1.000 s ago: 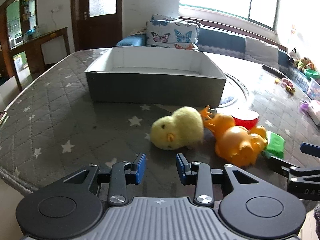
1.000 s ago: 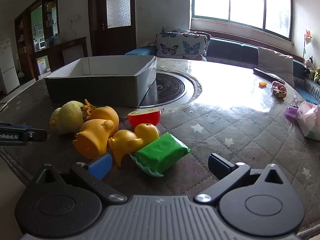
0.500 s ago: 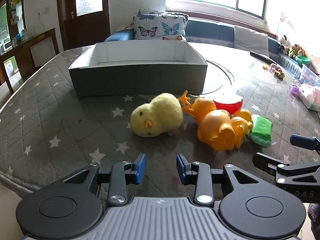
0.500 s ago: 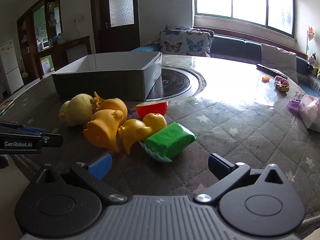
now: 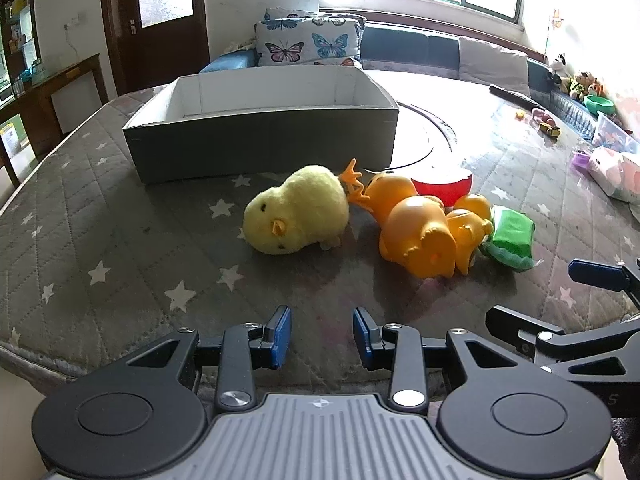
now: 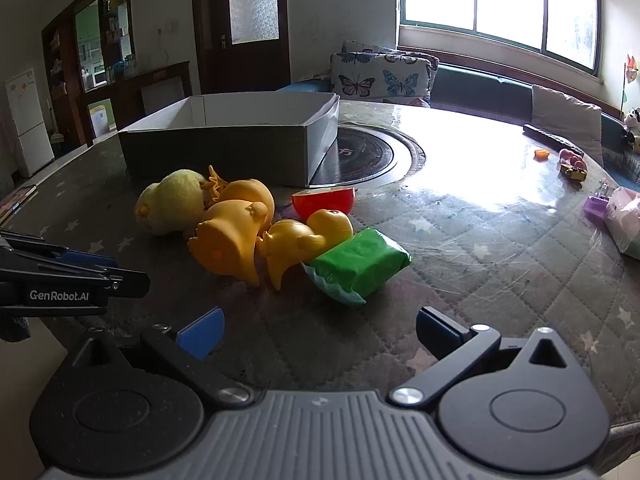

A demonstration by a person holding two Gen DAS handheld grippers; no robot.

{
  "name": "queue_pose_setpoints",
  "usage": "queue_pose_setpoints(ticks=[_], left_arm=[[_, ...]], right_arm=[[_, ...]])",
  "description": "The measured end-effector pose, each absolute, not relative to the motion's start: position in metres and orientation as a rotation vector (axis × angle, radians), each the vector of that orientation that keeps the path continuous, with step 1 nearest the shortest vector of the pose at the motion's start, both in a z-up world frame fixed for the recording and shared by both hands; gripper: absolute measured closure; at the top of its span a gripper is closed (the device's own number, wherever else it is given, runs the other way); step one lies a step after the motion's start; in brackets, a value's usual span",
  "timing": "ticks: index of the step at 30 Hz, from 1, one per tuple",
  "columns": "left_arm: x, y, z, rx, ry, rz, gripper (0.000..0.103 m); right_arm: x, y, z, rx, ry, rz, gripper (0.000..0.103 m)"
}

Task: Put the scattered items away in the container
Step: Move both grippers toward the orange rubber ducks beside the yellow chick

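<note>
Nearest the left wrist camera, the left hand-held gripper [image 5: 322, 336] hangs empty over the quilted grey star-print tabletop [image 5: 120, 248], its blue pads set a narrow gap apart. The right hand-held gripper [image 6: 316, 326] is empty too, its fingers spread wide, low over the same cloth.

Just beyond lies the cluster to be tidied. The fluffy yellow plush chick [image 5: 296, 210] lies on its side, nearest the left hand-held gripper; it looks light and soft, so a pinch across the middle of its body should compress and hold. Touching it are the glossy orange plastic duck toys [image 5: 420, 228], which are probably hollow, stiff and slippery (a narrow neck or tail looks a better hold than the rounded belly). Against them rests the green foil-wrapped packet [image 6: 360, 262], directly ahead of the right hand-held gripper; its crinkled wrap may slide, so gripping across the short sides seems safest. Behind the ducks sits the red plastic half-apple [image 6: 324, 202], smooth and domed.

Farthest is the grey cardboard box with white interior [image 5: 260, 140], with nothing visible inside from these low angles.
</note>
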State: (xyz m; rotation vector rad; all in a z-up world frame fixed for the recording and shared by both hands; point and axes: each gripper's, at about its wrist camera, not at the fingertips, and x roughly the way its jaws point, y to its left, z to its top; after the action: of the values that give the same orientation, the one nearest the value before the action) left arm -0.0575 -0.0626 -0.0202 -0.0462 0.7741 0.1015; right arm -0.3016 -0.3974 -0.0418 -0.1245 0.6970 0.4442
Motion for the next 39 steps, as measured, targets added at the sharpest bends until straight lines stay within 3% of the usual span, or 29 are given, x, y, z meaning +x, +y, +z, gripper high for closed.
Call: queue_pose_setpoints(ticks=[11,22,34,39], left_arm=[[-0.135,-0.098,-0.025,-0.046,0.776,0.155,0.066],[-0.151,-0.11,-0.024,-0.042,0.776,0.197,0.066],[-0.324,-0.231,-0.038,-0.056,0.774,0.241,0.066],[-0.355,-0.334,-0.037,-0.059,0.784,0.264,0.066]], right_arm=[[-0.304,-0.396,-0.043,-0.13,0.706,0.449,0.0],[-0.303,-0.395,-0.044,-0.134,0.711,0.452,0.0],[-0.299,-0.392,-0.045,-0.139,0.718,0.449,0.0],[-0.297,-0.392,-0.045,-0.14,0.719,0.452,0.001]])
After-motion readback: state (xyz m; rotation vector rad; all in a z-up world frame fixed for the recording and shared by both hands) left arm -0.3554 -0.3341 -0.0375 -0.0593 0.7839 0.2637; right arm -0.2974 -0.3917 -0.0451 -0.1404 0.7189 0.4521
